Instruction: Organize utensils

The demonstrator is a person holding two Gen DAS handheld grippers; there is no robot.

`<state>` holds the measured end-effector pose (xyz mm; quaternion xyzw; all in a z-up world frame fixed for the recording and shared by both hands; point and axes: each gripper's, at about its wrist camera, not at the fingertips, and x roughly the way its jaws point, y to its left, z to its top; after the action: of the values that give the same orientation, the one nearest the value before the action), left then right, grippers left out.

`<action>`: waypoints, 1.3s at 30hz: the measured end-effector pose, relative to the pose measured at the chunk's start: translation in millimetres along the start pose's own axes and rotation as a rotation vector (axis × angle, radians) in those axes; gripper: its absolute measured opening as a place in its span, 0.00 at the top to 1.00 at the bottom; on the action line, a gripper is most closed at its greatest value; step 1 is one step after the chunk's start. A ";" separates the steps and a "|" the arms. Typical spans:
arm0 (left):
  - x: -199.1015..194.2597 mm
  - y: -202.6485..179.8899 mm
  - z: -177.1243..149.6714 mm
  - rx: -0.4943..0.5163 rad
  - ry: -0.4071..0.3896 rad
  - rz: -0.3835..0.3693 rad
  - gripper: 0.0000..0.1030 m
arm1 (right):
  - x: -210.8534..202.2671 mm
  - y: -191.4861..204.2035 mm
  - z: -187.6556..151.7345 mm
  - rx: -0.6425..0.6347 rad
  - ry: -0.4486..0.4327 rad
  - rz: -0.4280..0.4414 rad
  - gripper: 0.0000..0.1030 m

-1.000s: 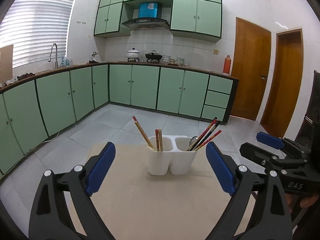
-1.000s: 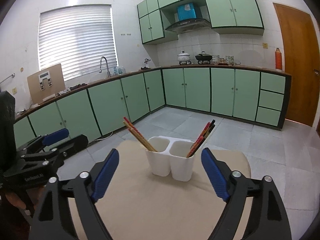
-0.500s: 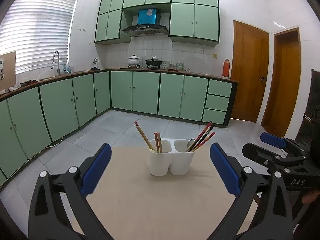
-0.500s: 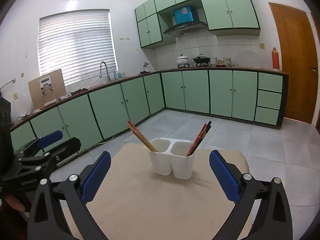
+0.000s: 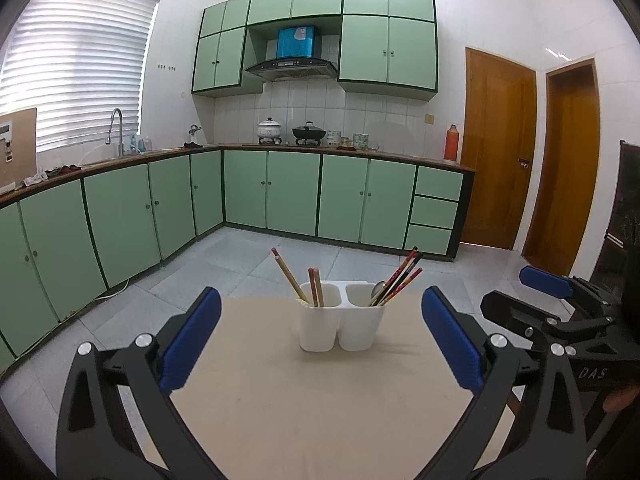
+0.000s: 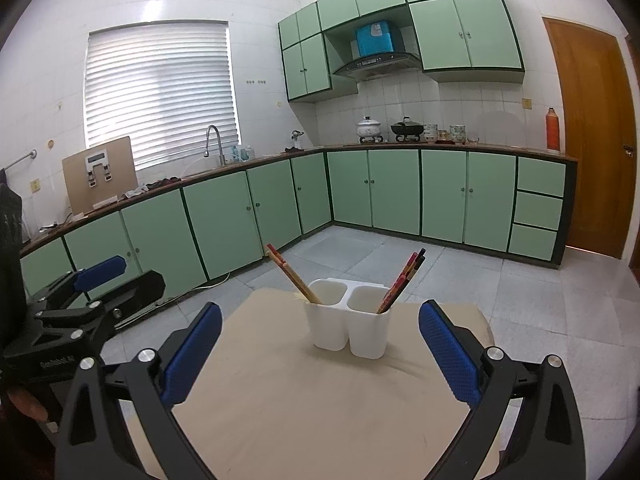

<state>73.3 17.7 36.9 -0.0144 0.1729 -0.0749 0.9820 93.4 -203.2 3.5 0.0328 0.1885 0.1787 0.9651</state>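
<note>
Chopsticks [image 5: 394, 282] lean in white (two-cup) holder [image 5: 341, 326]

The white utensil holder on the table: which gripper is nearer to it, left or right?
Neither clearly. The left gripper and right gripper both hang open, back from the white utensil holder, apart from it; the left stands to its left, the right to its right.

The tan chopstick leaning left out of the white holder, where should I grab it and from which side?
Grip the tan chopstick on its bare upper shaft, coming from above with the left gripper. It leans alone, away from the white holder; this seems easiest.
</note>
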 end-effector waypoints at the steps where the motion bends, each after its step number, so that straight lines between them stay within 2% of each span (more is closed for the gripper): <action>1: -0.7 0.0 -0.7 0.002 0.002 0.002 0.05 | -0.2 0.1 -0.1 0.000 -0.001 0.001 0.06; 39: -13.0 -4.3 -3.8 0.016 -0.006 0.011 0.05 | -5.7 1.4 1.9 -0.007 0.000 -0.002 0.06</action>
<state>59.3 15.4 37.9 -0.0056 0.1694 -0.0709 0.9830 88.7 -204.0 7.4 0.0289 0.1880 0.1783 0.9654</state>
